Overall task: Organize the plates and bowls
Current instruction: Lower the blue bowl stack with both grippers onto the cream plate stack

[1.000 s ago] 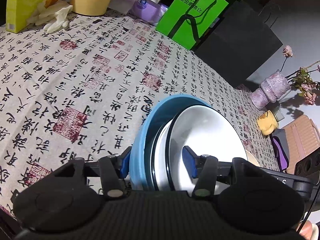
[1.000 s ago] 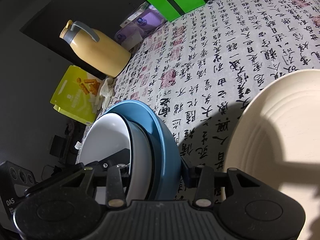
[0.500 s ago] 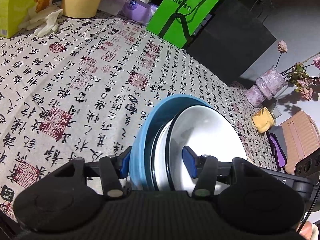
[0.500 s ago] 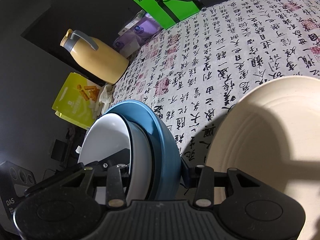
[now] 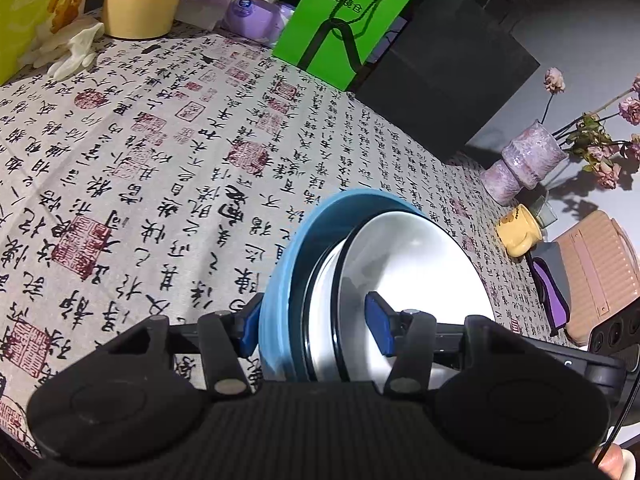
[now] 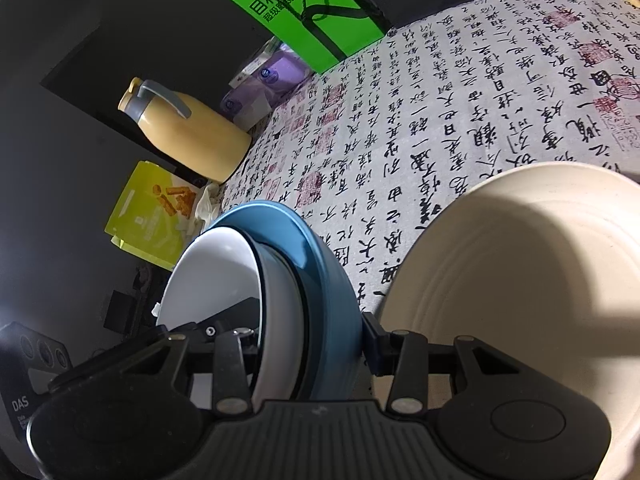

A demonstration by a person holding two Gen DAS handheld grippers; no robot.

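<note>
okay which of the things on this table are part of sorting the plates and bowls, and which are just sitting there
Part of the job:
blue bowl
white bowls nested inside it
cream plate
left gripper and right gripper, both clamped on the nested bowls

Just lying about:
yellow flask
green bag
vase
yellow mug
snack box

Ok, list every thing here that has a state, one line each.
Blue bowl: tilted on edge, clamped by both grippers.
White bowl: nested inside the blue one.
Cream plate: flat on the tablecloth, untouched.
Left gripper: jaws shut on the bowl stack.
Right gripper: jaws shut on the same stack.
</note>
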